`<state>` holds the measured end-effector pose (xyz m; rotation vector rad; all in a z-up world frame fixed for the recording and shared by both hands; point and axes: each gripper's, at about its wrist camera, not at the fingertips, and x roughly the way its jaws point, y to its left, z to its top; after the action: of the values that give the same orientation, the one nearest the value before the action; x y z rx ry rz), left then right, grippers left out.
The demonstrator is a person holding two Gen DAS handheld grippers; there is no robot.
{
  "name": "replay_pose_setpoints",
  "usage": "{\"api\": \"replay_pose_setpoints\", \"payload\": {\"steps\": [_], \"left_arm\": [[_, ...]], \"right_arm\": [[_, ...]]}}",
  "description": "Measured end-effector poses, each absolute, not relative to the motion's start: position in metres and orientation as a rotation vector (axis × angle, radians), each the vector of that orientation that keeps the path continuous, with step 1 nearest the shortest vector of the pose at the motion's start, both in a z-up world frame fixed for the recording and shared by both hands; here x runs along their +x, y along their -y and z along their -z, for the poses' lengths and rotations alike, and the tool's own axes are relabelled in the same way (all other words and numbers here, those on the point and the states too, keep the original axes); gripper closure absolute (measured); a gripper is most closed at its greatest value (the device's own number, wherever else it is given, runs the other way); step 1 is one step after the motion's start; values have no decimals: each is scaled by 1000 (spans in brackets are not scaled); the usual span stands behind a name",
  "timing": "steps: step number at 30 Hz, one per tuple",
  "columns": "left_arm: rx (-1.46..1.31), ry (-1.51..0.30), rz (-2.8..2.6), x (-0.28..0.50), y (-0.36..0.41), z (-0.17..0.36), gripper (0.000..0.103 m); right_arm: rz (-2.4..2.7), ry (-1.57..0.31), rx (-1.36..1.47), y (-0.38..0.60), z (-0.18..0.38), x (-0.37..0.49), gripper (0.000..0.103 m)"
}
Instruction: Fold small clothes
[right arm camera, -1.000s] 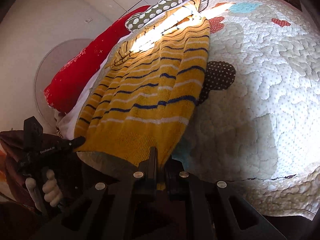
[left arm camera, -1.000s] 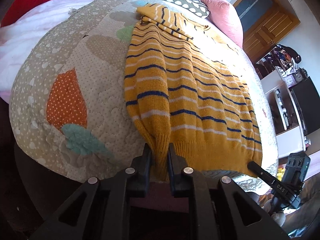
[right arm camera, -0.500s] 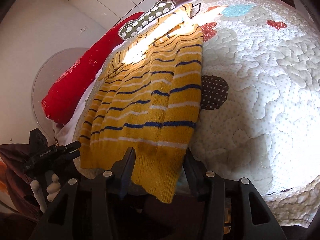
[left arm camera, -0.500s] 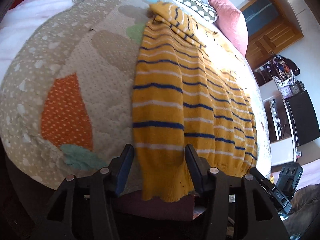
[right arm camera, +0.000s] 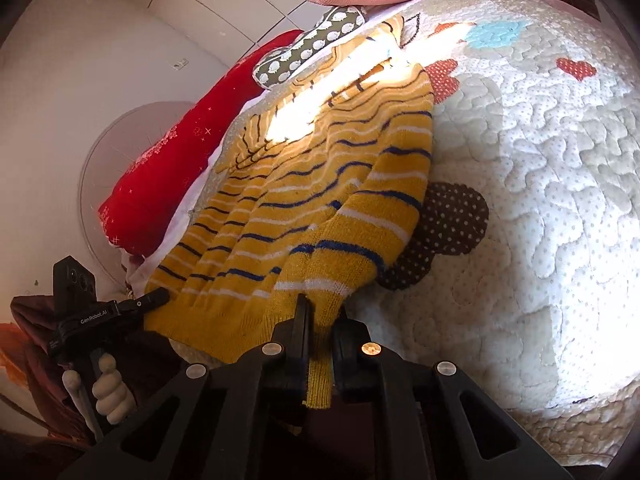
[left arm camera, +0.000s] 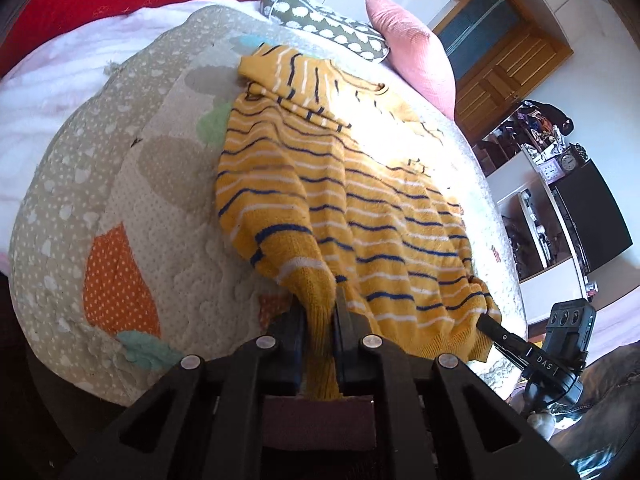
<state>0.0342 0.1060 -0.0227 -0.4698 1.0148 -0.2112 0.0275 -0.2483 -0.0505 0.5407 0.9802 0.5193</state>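
Note:
A yellow knit sweater (left arm camera: 360,200) with blue and white stripes lies on a quilted bed cover, neck end far from me; it also shows in the right wrist view (right arm camera: 320,208). My left gripper (left arm camera: 319,320) is shut on the sweater's hem at its left corner. My right gripper (right arm camera: 320,320) is shut on the hem at its right corner. Both corners are lifted a little and the knit bunches into folds near the jaws. Each gripper shows in the other's view: the right one (left arm camera: 520,350) at the hem's far corner, the left one (right arm camera: 120,308) likewise.
The quilt (left arm camera: 120,208) has coloured patches and its front edge is right under the grippers. A pink pillow (left arm camera: 412,64), a dotted cushion (left arm camera: 328,26) and a red pillow (right arm camera: 180,160) lie at the head end. Shelves and a wooden door (left arm camera: 508,68) stand to the right.
One second ago both grippers were shut on the hem, half a second ago both were open around it. Now both are shut on it again, further in, and the hem is lifted and bunched.

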Motion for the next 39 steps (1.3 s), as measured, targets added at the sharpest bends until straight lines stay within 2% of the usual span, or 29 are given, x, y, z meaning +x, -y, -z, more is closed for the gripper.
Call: {"api": "replay_pose_setpoints", "payload": {"steps": [7,13,22,28,29,32,36,38,39], "left_arm": [[-468,-935,173,111,-108,-11,92],[-468,-915,138,207,-110,-23,92],[-420,-1041,35,359,-116,15,92],[-488,-1134,26,405,-125,54,91],[-518,-1139,42,409,-127,56,91],[-569,-1134,91,415,-131,51,83],[-593,-1083,111,417,-133,26,72],[-578,-1029,92,415,-137,10,53],[-559,-1000,69,414,-140,3,48]], "right_arm": [[-571,-853,584,244,-3,97,93],[-557,-789,578,231,-31,187,94],[-429,-880,533,207,-2,330,95],[-354,-944,598,217,35,388,93],[-347,-958,638,221,42,395,89],[-335,-966,801,241,57,406,55],[-276,-913,823,260,48,407,53],[-267,-896,733,259,33,404,53],[-266,-890,675,257,25,403,53]]}}
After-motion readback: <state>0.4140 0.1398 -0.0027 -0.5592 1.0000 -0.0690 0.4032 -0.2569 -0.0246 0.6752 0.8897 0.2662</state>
